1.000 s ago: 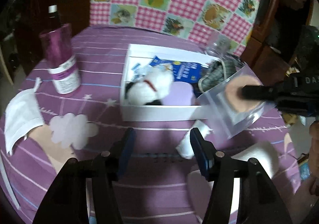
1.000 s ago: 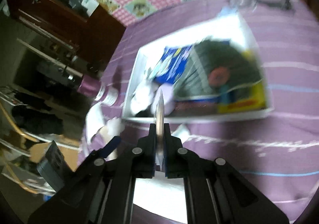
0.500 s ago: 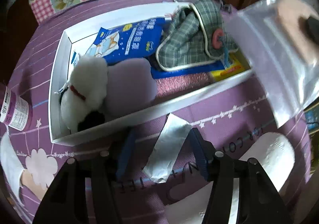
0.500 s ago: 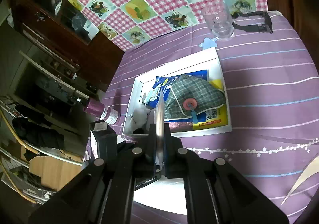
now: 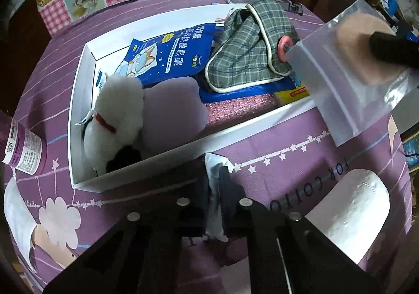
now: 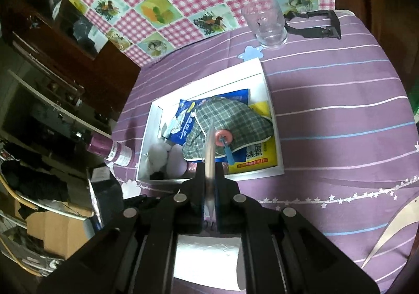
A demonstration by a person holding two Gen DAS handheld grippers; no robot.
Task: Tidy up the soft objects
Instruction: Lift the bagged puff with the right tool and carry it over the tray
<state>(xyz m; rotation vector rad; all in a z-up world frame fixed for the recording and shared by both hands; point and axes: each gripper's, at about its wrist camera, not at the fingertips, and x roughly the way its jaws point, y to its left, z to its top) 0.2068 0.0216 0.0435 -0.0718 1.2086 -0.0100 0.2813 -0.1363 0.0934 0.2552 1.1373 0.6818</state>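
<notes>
A white box on the purple cloth holds a white plush toy, a lilac pad, a blue packet and a plaid pouch. My left gripper is shut on a small white packet just in front of the box. My right gripper is shut on a clear zip bag, seen edge-on. In the left wrist view the bag holds a pink puff and hangs above the box's right end.
A white tissue roll lies front right. A purple bottle stands left of the box, with a face mask near it. A glass jar and a black clip sit behind the box.
My left gripper has closed on the white packet. The right gripper with the bag has stayed above the box's right end.
</notes>
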